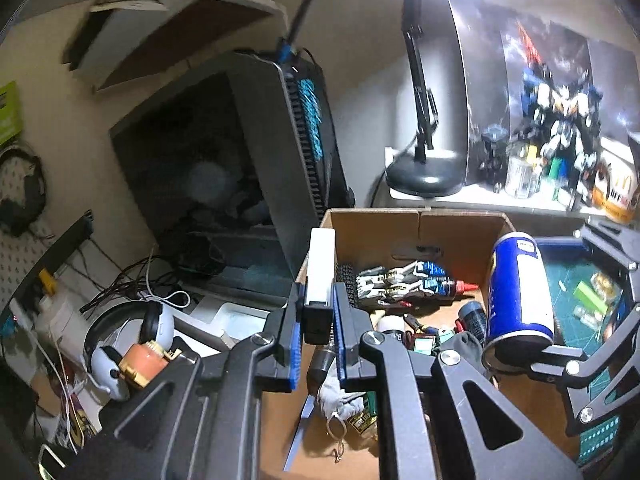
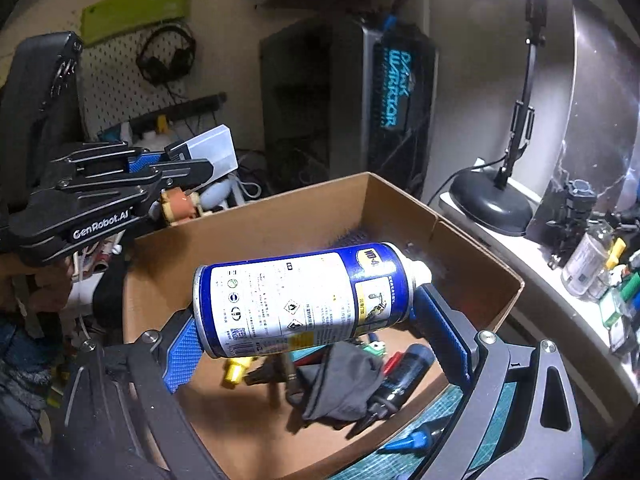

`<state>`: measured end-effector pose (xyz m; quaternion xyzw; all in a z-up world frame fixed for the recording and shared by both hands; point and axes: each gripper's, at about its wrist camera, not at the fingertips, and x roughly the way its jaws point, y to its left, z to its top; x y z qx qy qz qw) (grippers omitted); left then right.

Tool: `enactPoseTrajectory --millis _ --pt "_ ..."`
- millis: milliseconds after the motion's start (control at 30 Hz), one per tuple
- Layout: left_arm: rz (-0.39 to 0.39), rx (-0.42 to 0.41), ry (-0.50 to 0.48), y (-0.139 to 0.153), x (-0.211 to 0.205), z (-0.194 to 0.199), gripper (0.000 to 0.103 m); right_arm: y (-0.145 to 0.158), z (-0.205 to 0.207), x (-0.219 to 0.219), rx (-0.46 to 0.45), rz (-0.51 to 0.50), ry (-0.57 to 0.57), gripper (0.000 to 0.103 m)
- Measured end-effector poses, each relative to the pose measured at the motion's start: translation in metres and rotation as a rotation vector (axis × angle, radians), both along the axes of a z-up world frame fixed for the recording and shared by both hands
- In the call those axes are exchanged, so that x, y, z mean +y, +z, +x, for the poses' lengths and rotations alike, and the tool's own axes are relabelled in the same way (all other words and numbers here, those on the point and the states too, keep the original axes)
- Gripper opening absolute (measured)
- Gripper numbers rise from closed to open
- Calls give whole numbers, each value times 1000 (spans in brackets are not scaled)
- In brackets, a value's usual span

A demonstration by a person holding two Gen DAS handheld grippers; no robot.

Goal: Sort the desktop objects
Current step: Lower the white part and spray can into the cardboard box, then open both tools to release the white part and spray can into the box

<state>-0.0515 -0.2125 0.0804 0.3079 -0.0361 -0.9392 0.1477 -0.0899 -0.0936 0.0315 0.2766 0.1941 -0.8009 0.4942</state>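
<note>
1. Cluttered table: an open cardboard box [image 2: 400,216] sits before your computer tower [image 1: 280,152].
2. Your right tongs [image 2: 316,332] clamp the spray can [image 2: 296,300] sideways above the box.
3. Your left tongs [image 1: 316,332] clamp a white block [image 1: 320,272] at the box's 9 o'clock edge.

Beige wall [image 2: 472,80], pegboard [image 2: 116,80] (headphones hung), lit desk lamp [image 1: 424,168], perhaps shelves [image 1: 160,32]

The left tongs [image 2: 188,170] carry "GenRobot.AI" in white on the black arm. The blue spray can [image 2: 300,300] reads "WD-4", the rest cut off; its fine print and hazard diamonds are illegible. The computer case [image 2: 360,92] shows glowing "DARK WARRIOR".
</note>
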Motion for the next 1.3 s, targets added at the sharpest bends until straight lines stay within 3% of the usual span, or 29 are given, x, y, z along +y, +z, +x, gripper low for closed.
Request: enactPoseTrajectory --millis 300,567,967,1300 --pt "-34 -116 -27 -12 -2 -60 13 -20 -46 -17 -46 103 -23 95" --pt "75 -255 -106 -46 -1 -96 13 -49 -76 -24 -98 179 -43 95" --pt "80 -396 -185 -68 16 -125 13 -59 -88 -15 -105 227 -55 95" --pt "30 -441 -202 -71 28 -129 14 -63 -87 -11 -95 238 -44 95"
